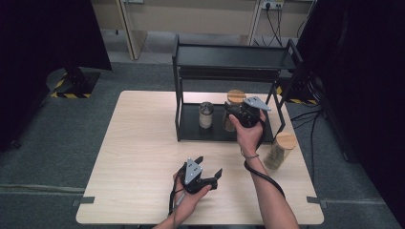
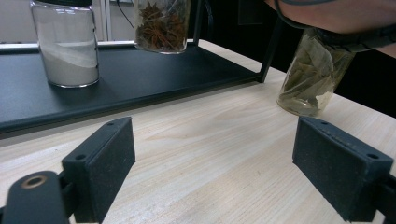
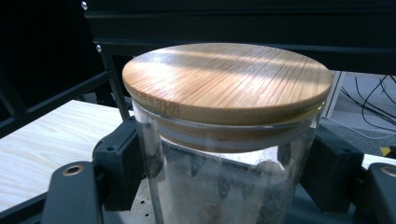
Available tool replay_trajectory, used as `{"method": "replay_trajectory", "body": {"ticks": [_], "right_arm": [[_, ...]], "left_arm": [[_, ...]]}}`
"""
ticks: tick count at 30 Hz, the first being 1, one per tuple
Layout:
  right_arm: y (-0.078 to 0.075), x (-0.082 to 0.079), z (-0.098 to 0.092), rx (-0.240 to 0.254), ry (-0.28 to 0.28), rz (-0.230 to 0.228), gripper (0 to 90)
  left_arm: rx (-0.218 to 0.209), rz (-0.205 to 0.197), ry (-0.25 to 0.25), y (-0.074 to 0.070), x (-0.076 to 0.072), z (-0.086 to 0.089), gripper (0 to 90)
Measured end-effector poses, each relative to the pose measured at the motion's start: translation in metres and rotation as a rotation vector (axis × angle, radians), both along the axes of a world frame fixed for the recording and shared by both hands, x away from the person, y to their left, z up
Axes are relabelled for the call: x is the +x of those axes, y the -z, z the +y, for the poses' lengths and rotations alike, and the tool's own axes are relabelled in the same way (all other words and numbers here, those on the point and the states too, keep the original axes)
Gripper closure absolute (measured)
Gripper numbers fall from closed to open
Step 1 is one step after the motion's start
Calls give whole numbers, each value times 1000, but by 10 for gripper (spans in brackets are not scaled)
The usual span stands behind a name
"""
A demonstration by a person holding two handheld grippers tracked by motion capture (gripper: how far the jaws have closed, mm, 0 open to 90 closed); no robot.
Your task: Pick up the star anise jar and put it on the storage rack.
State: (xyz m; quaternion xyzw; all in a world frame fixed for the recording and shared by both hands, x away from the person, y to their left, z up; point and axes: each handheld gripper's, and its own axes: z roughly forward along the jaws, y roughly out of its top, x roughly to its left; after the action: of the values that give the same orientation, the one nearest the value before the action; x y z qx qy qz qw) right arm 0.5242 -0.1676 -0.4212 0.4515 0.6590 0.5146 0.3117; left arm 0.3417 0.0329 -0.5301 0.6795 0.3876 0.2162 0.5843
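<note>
Star-anise glass jar with a bamboo lid [image 3: 227, 140], smooth, rigid and breakable, sits clamped below its lid between the right tongs [image 3: 224, 172]; left tongs [image 2: 224, 172] gape empty.

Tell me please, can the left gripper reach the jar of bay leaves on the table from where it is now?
Probably yes. The left gripper has open, empty jaws, and bare table lies between it and the jar of bay leaves. The right forearm passes close above, so it may crowd the approach.
</note>
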Motion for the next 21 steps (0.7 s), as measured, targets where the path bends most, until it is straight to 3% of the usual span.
{"method": "replay_trajectory", "body": {"ticks": [21], "right_arm": [[19, 26, 5, -15, 43, 46, 256]], "left_arm": [[2, -2, 3, 0, 0, 0, 128]]}}
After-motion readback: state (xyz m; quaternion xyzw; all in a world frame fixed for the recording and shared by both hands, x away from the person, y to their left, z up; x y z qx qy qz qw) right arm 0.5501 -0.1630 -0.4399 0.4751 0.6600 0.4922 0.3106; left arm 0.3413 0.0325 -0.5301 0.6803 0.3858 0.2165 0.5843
